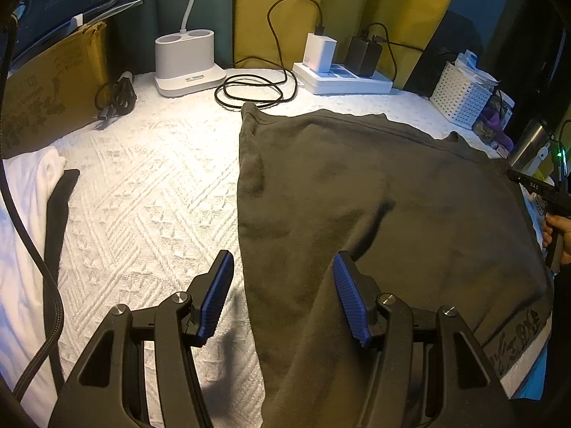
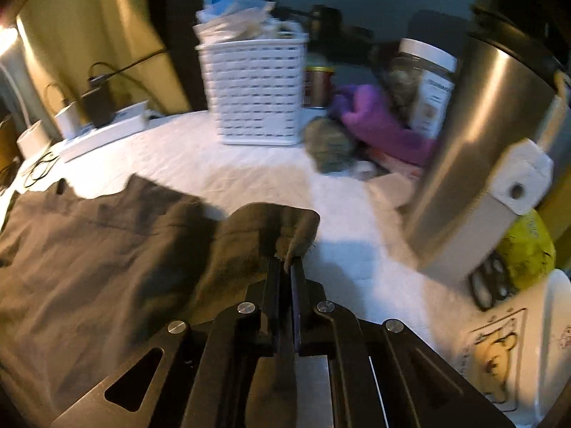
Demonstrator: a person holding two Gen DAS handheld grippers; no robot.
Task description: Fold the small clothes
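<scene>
Little lettering can be read. Dark printed characters on the cardboard box [image 1: 53, 85] at left are too blurred to make out, as is the patterned print along the dark garment's [image 1: 392, 196] band. The jar's [image 2: 426, 82] label is illegible, and a cartoon bear drawing marks the white mug [image 2: 514, 349].

Yellow curtains [image 1: 278, 10] — white textured tablecloth [image 1: 150, 185].

Dark grey-brown garment [image 1: 374, 196] on a white diamond-textured cover [image 1: 150, 192].
</scene>
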